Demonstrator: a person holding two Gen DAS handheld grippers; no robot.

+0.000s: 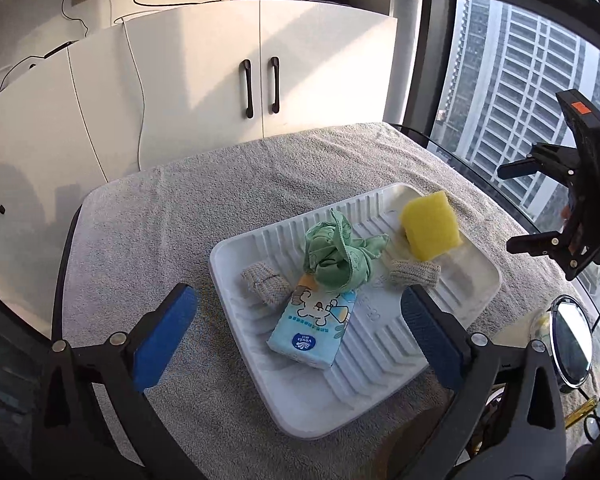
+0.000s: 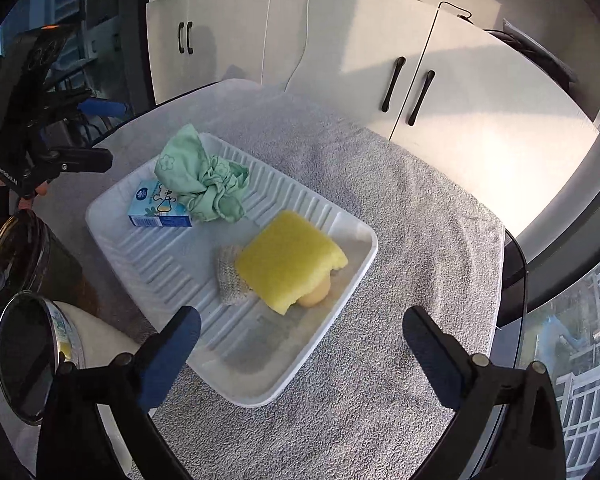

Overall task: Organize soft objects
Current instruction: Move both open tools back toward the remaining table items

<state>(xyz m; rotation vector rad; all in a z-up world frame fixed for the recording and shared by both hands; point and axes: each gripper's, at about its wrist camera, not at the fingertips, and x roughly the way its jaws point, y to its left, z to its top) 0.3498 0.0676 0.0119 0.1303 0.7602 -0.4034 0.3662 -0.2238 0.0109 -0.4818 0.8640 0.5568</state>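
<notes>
A white ribbed tray (image 1: 380, 364) (image 2: 172, 276) lies on a grey towel. In it are a knotted green cloth (image 1: 336, 256) (image 2: 204, 184), a blue tissue pack (image 1: 312, 324) (image 2: 156, 208), a yellow sponge (image 1: 430, 226) (image 2: 288, 260) and two beige knitted pieces (image 1: 264, 282) (image 1: 416, 272); one shows in the right wrist view (image 2: 230, 276). A small tan round thing (image 2: 316, 296) sits under the sponge. My left gripper (image 1: 300, 336) is open above the tray's near edge. My right gripper (image 2: 300, 352) is open over the tray's near corner. Each gripper shows in the other's view (image 1: 528, 208) (image 2: 96, 136).
The grey towel (image 1: 180, 208) (image 2: 400, 208) covers a dark-rimmed glass table. White cabinets (image 1: 260, 60) stand behind. A round lidded container (image 1: 572, 340) (image 2: 32, 356) and a dark pot (image 2: 24, 260) sit at the table's edge by the window.
</notes>
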